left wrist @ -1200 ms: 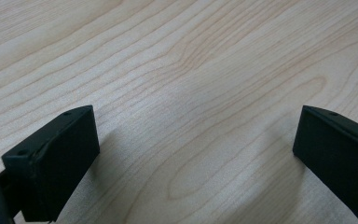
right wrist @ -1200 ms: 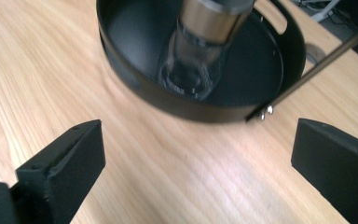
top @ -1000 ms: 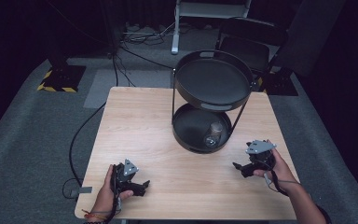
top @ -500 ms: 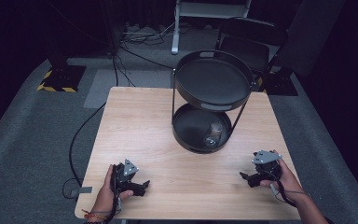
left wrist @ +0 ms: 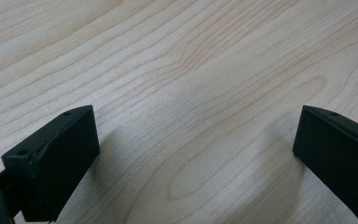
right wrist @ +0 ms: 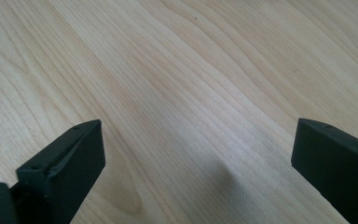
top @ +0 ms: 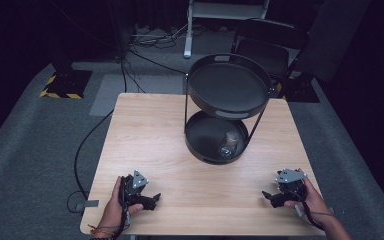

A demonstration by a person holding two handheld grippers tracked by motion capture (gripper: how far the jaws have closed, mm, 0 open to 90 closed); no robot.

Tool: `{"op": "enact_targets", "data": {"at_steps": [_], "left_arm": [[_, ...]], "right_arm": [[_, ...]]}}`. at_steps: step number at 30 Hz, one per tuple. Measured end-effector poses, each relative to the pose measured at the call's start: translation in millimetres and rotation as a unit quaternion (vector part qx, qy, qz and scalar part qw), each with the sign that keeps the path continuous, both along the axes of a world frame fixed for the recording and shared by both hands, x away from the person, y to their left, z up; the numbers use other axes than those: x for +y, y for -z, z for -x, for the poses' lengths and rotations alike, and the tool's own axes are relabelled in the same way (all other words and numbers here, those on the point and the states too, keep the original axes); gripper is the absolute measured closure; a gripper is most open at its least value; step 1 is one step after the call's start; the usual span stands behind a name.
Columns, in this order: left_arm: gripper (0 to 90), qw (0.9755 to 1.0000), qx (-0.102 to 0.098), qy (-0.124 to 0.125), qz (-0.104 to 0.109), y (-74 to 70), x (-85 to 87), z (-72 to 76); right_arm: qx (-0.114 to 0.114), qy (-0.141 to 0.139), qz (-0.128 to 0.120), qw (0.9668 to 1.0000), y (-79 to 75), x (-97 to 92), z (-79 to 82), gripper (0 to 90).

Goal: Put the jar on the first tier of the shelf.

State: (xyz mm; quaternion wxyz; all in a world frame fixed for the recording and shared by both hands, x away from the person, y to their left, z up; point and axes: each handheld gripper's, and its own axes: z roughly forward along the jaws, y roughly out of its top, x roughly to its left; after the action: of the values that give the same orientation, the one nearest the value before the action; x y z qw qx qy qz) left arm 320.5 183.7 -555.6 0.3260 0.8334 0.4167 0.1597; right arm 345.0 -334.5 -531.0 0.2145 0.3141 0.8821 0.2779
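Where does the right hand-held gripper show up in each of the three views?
High view: the right hand-held gripper sits at lower right, held low over the wooden table, near its front edge.
Right gripper view: its own two black jaws rise from the bottom corners, wide apart, with bare wood between them.
Left gripper view: it is not in this picture.
Shared landmark: the table's pale wood grain.

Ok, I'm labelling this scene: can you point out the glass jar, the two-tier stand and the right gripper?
glass jar (top: 228,144), high view, on its clear side wall.
two-tier stand (top: 228,114), high view, on the upper tray's front rim.
right gripper (top: 267,196), high view, midway between its black fingertips.
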Motion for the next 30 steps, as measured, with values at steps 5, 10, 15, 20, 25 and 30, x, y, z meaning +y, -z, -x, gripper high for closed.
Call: {"op": "enact_targets", "data": {"at_steps": [5, 10, 15, 20, 25, 30], "left_arm": [[0.0, 1.0000, 0.000, 0.000, 0.000, 0.0, 0.0, 0.0], [0.0, 1.0000, 0.000, 0.000, 0.000, 0.0, 0.0, 0.0], [0.0, 1.0000, 0.000, 0.000, 0.000, 0.0, 0.0, 0.0], [0.0, 1.0000, 0.000, 0.000, 0.000, 0.0, 0.0, 0.0], [0.0, 1.0000, 0.000, 0.000, 0.001, 0.0, 0.1, -0.1], [0.0, 1.0000, 0.000, 0.000, 0.000, 0.0, 0.0, 0.0]], "right_arm": [[0.004, 0.011, -0.006, 0.9999, 5.5, -5.8, 3.3, 2.7], [0.015, 0.016, -0.012, 0.9997, 12.5, -11.2, 6.5, 2.1], [0.020, 0.021, -0.031, 0.9991, 15.6, -15.6, 8.4, 0.5], [0.023, 0.029, -0.075, 0.9965, 22.3, -24.1, 9.3, 0.3], [0.037, 0.037, -0.105, 0.9932, 26.9, -30.6, 9.5, 0.2], [0.036, 0.036, -0.105, 0.9932, 27.0, -31.4, 9.3, 0.1]]}}
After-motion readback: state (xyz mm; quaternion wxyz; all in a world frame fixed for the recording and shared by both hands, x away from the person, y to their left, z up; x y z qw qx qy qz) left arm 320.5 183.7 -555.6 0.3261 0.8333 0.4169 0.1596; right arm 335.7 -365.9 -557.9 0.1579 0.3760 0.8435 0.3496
